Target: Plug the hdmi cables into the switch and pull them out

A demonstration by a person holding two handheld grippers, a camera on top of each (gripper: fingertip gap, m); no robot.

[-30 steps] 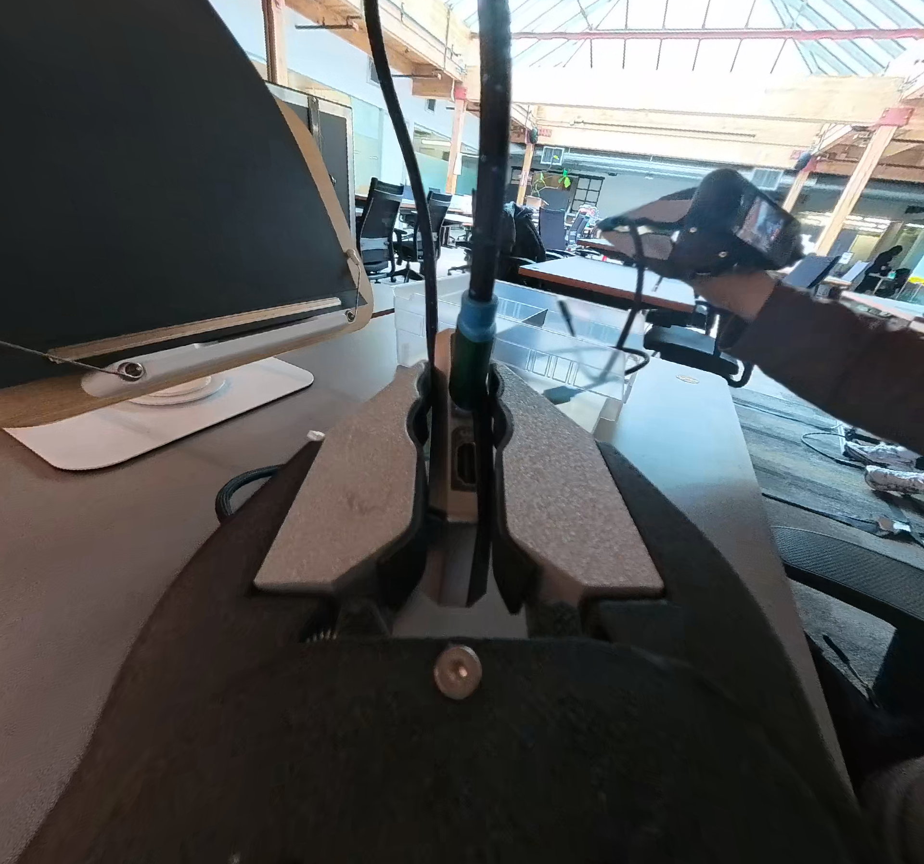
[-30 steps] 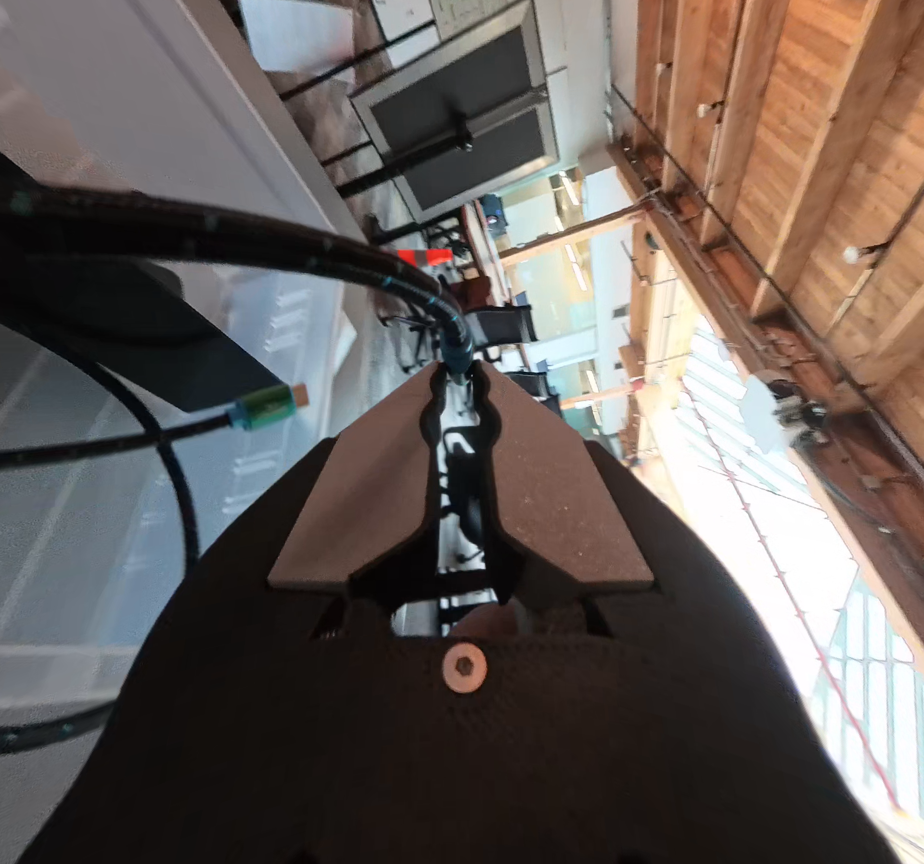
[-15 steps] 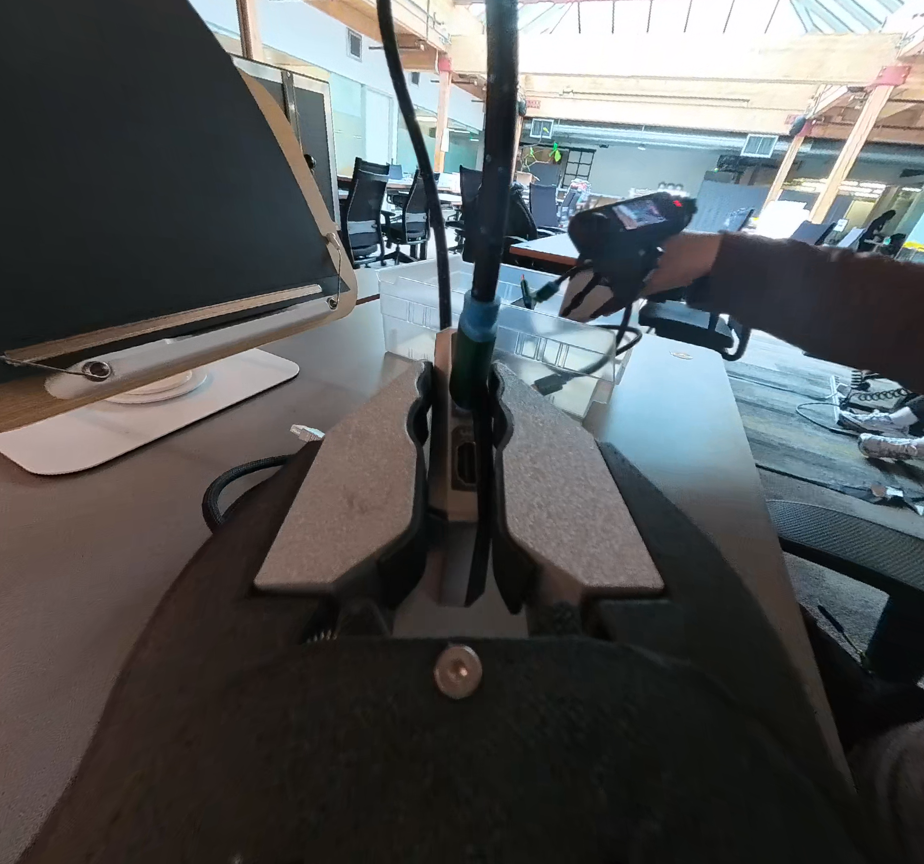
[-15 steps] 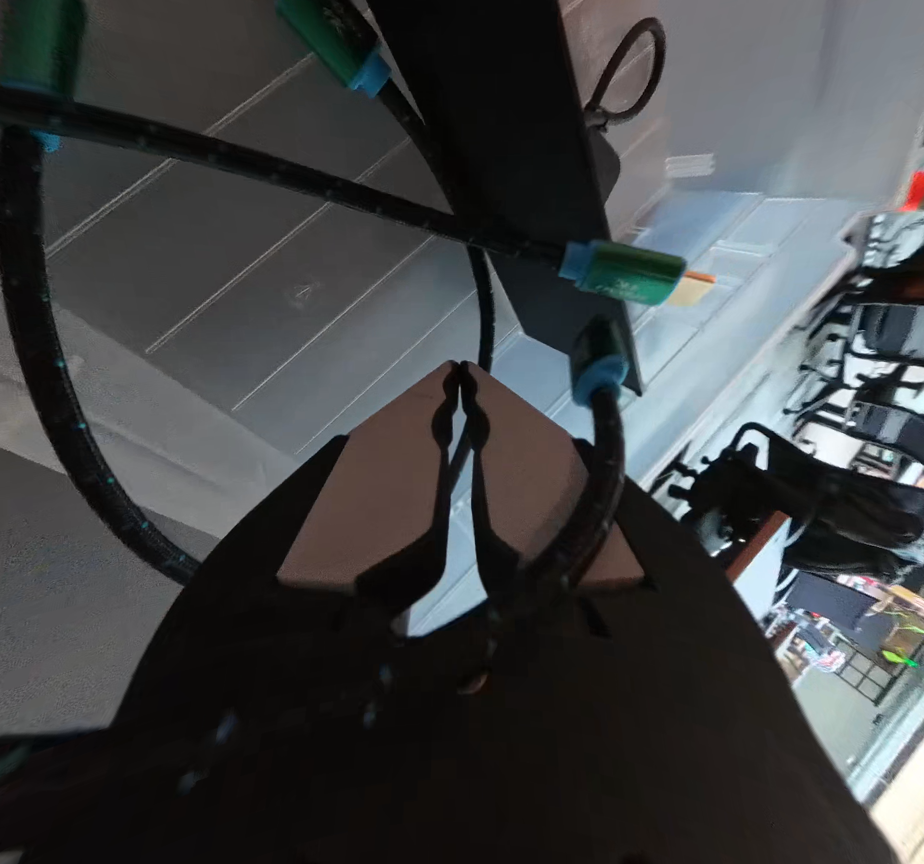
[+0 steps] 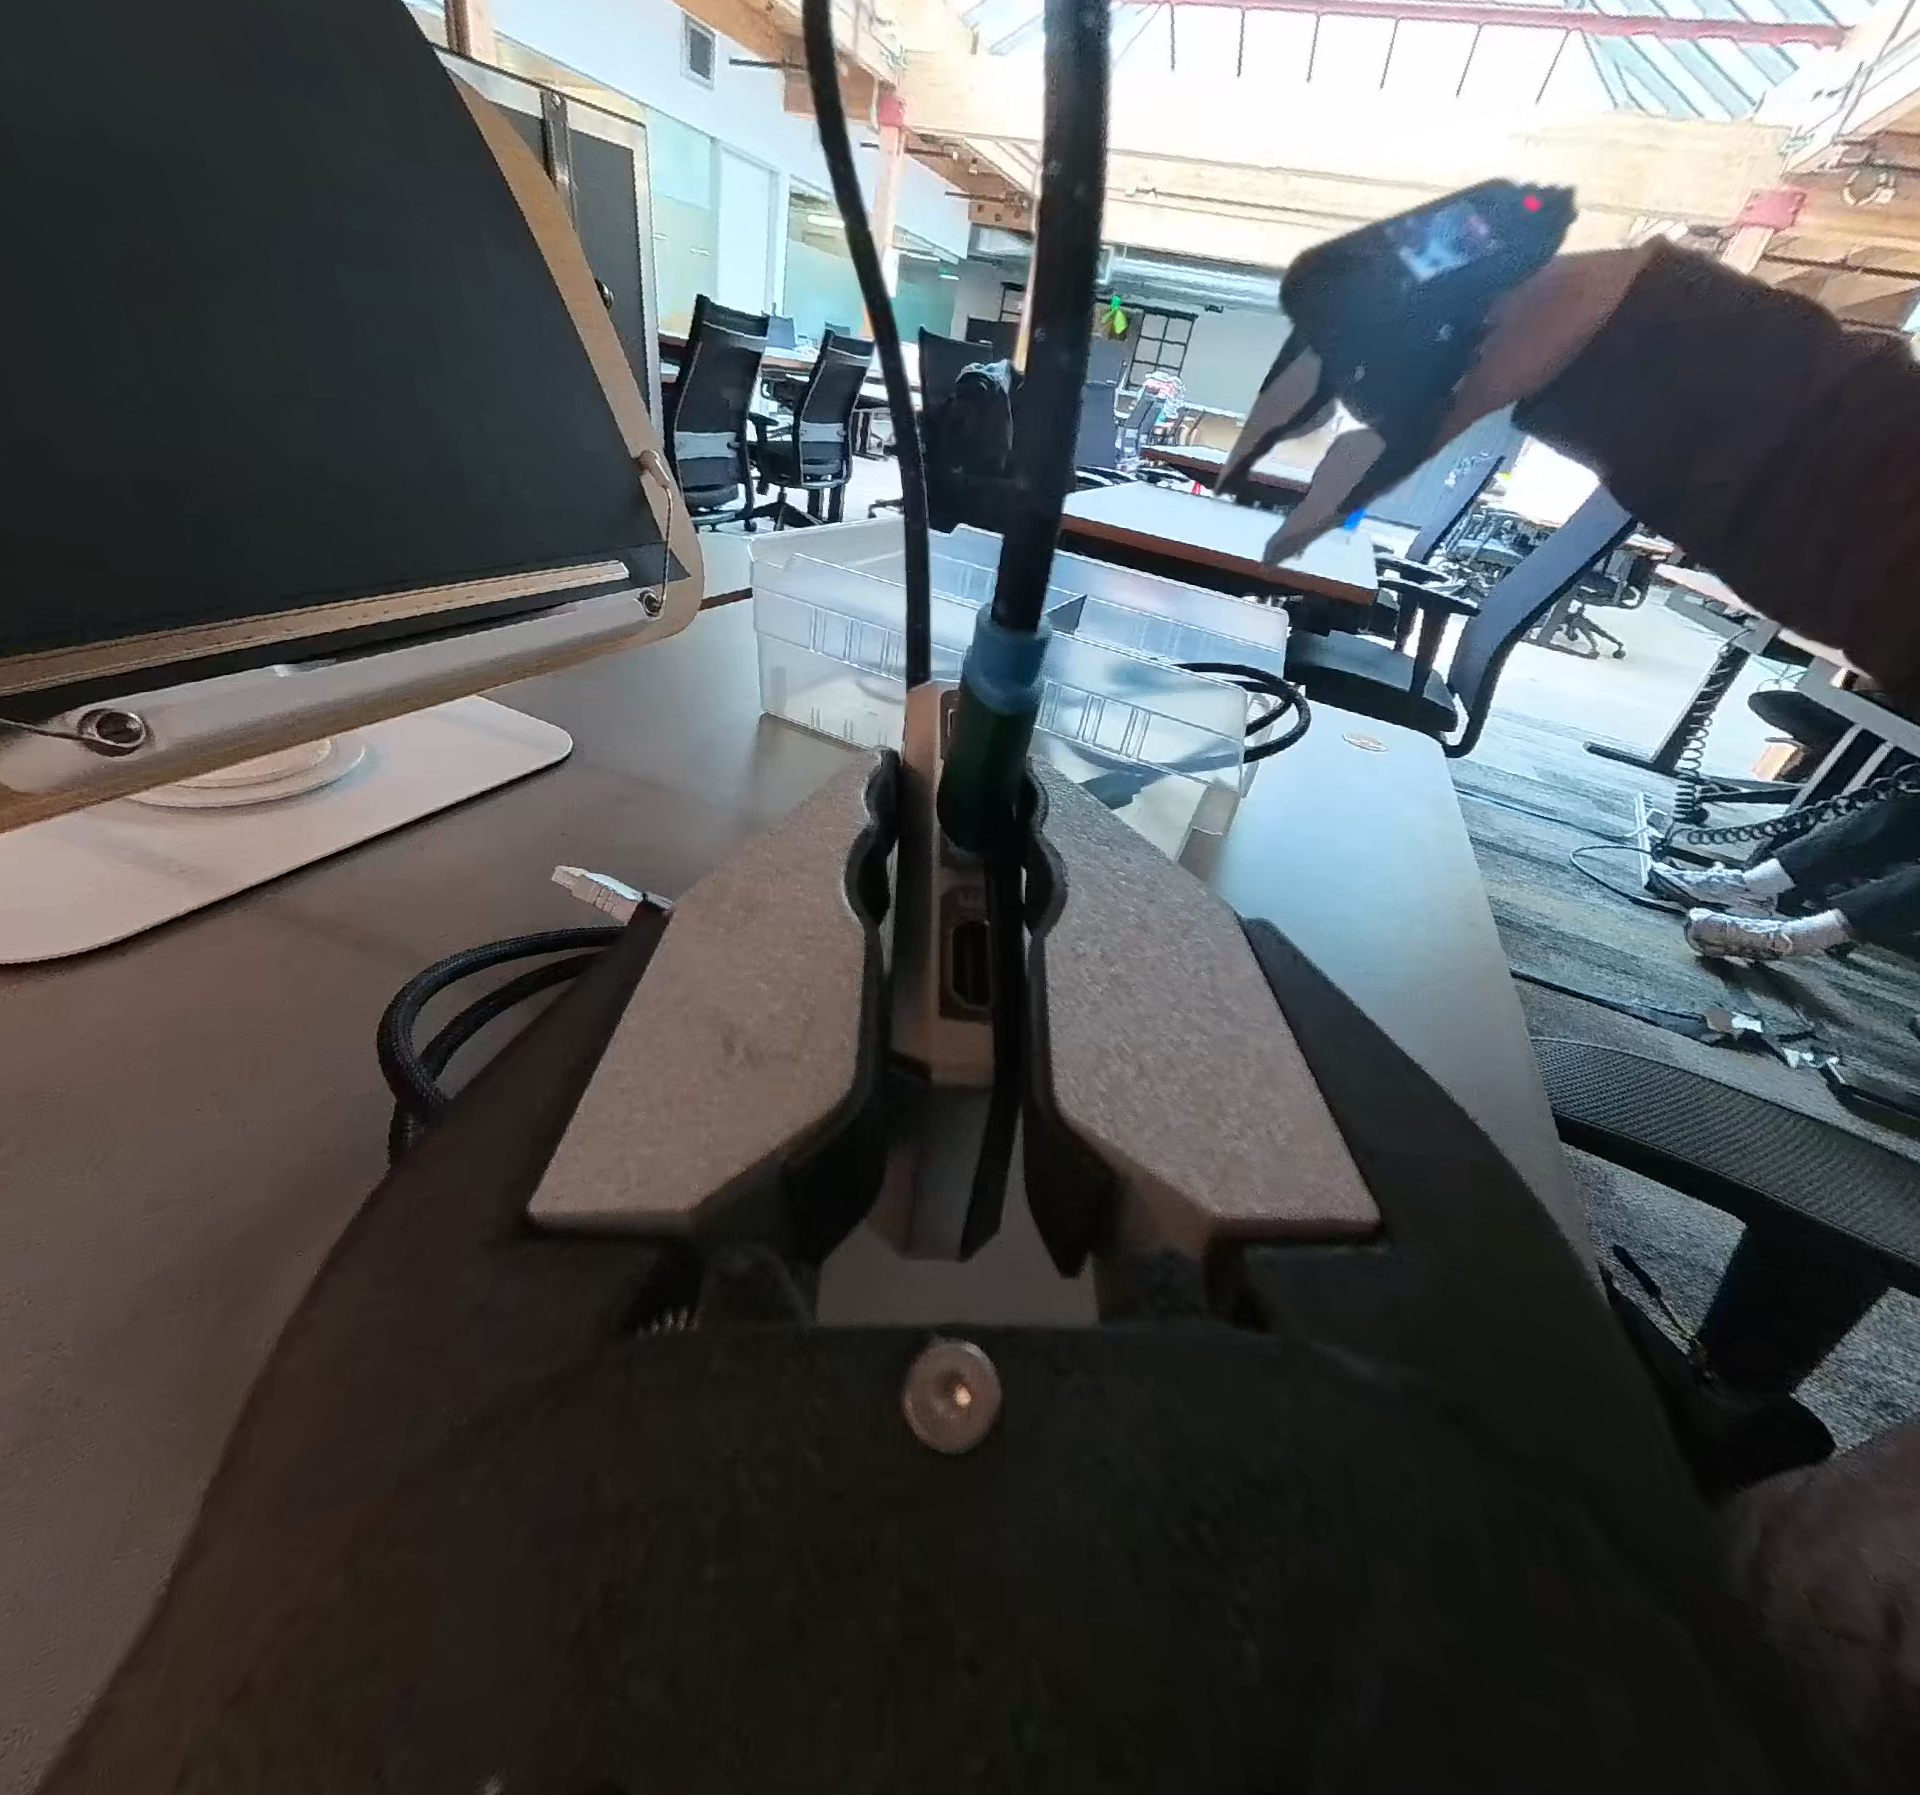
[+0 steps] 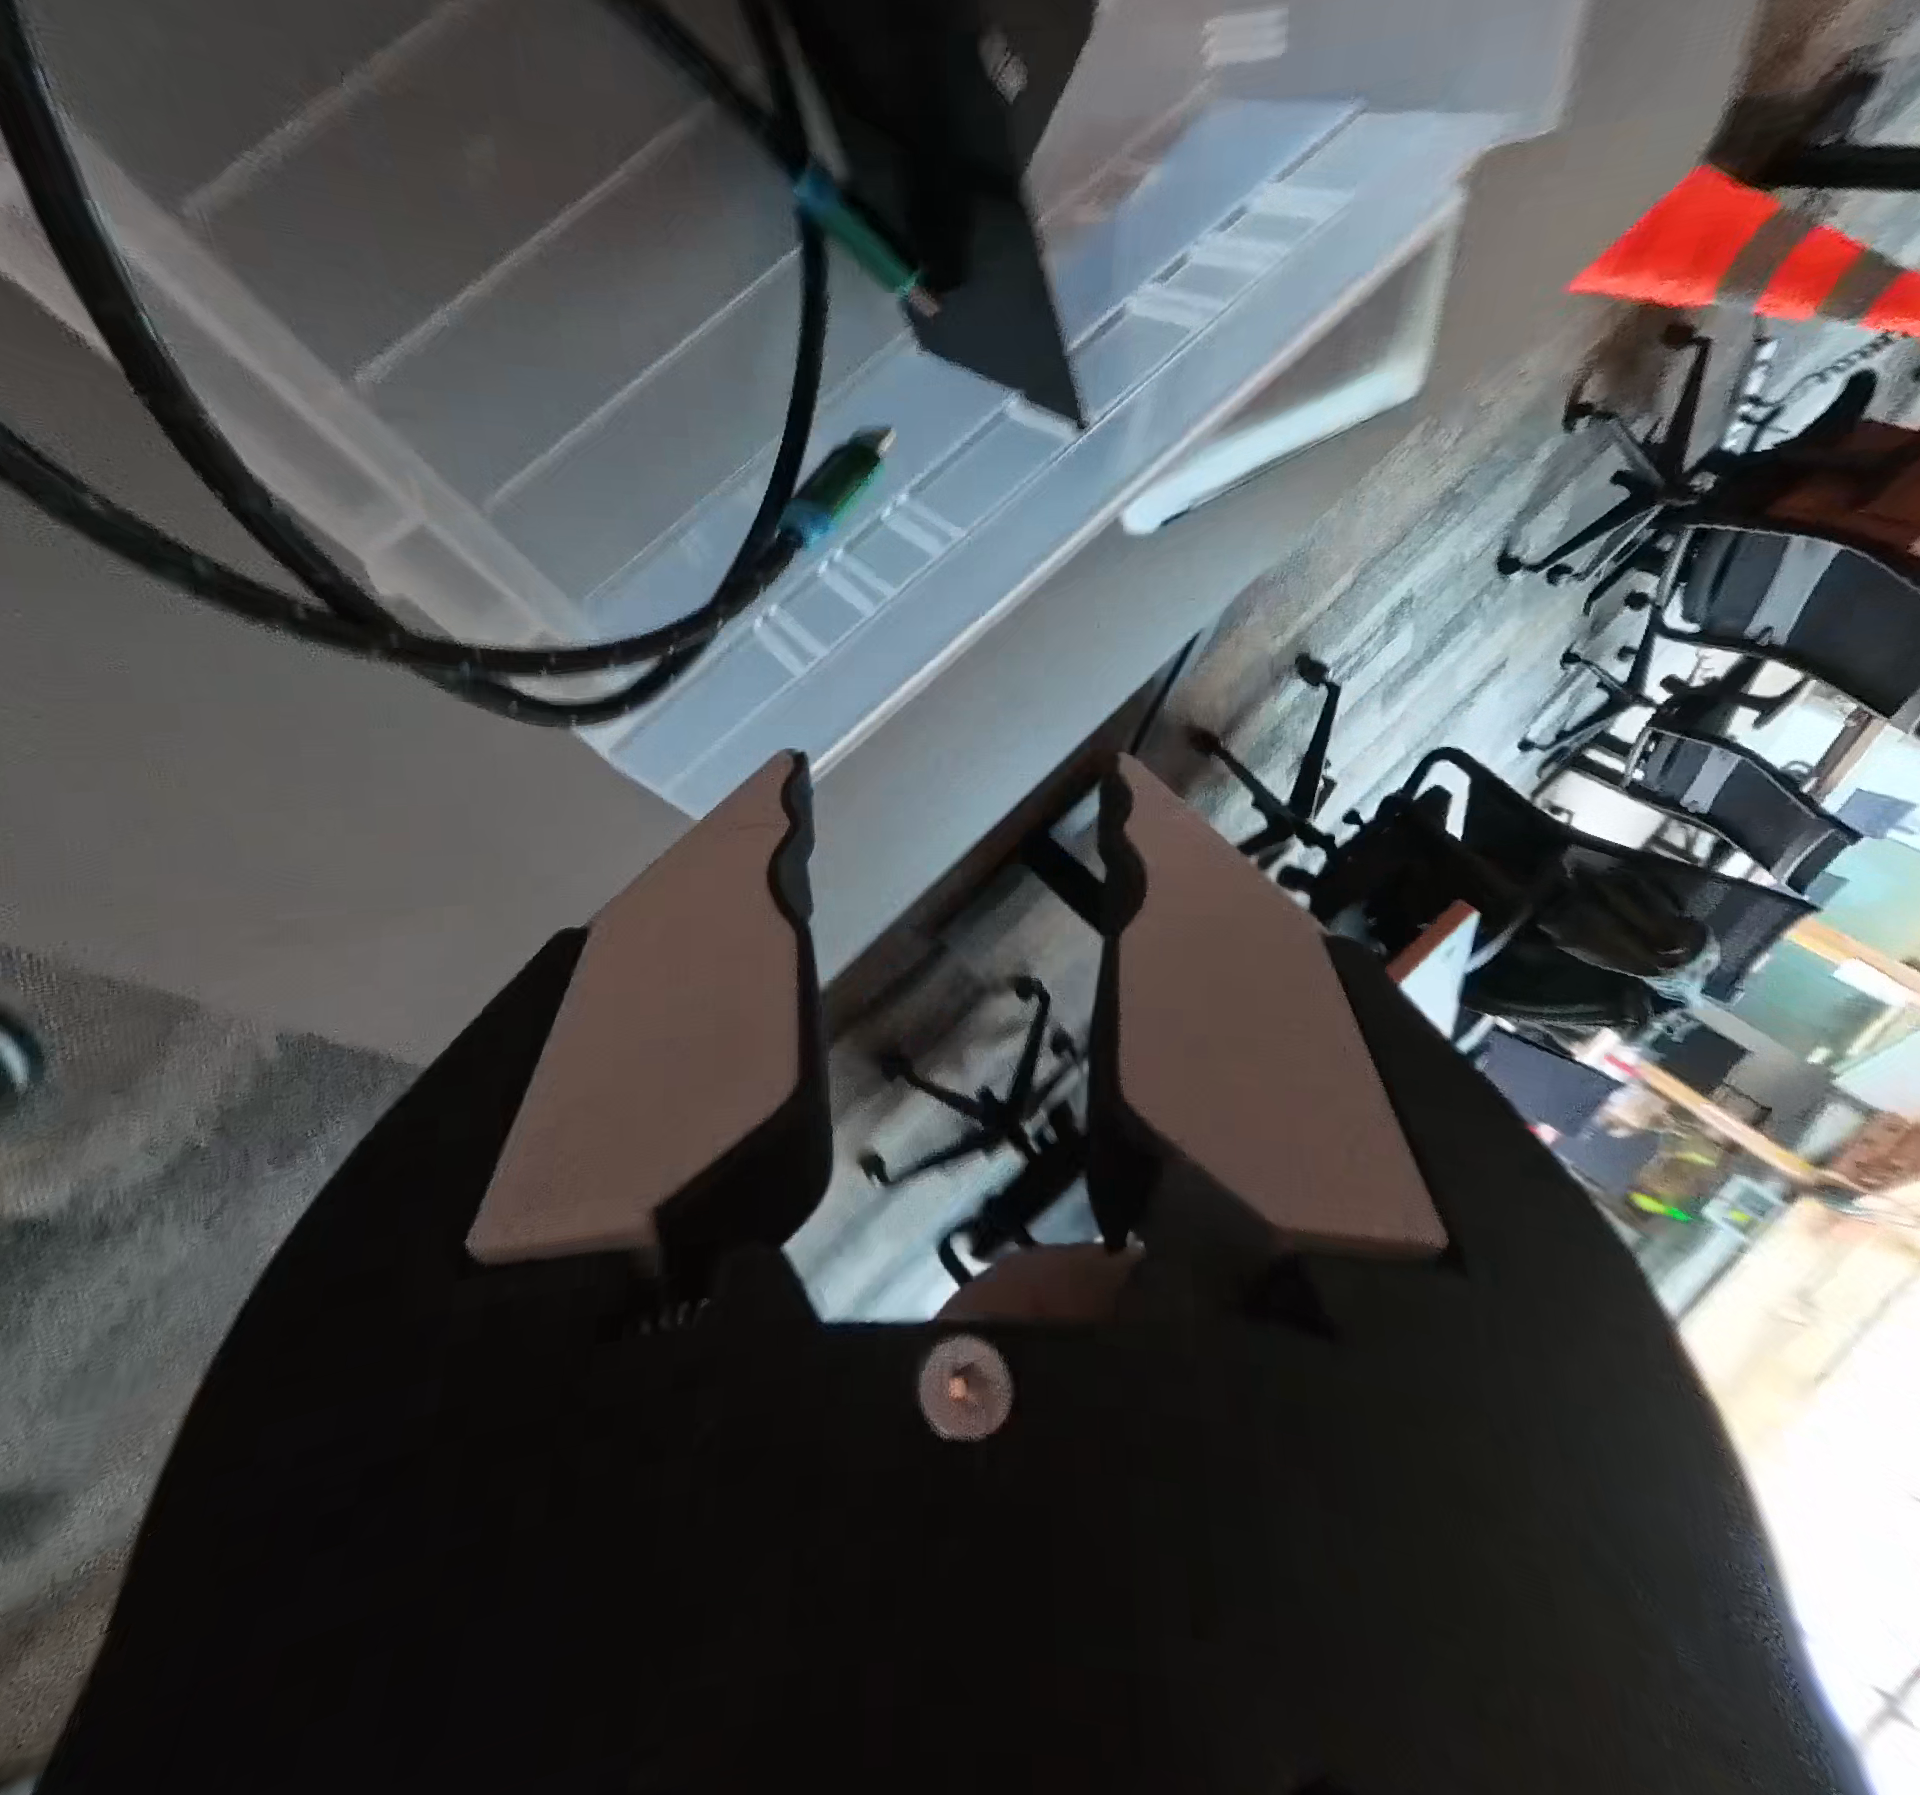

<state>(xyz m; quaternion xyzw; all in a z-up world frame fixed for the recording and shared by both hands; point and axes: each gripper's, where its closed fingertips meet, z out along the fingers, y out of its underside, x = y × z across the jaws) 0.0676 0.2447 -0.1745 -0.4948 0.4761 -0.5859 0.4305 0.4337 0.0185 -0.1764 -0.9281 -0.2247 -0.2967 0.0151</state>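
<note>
Left gripper (image 5: 956, 810): fingers clamped on the switch (image 5: 940, 956), both pads pressing its sides.
Switch: upright between the fingers; one port bare.
Plugged cable (image 5: 987, 737): green connector seated in the switch just past the fingertips.
Right gripper (image 6: 956, 810): fingers wide apart, nothing between them.
Loose cable (image 6: 842, 488): green connector in clear bin (image 6: 1143, 374), well beyond the fingertips.

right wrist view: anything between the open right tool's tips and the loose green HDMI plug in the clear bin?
Only the clear bin's near wall and bare grey tabletop. The right tool is open, empty; the green HDMI plug lies inside the bin, beyond that wall.
</note>
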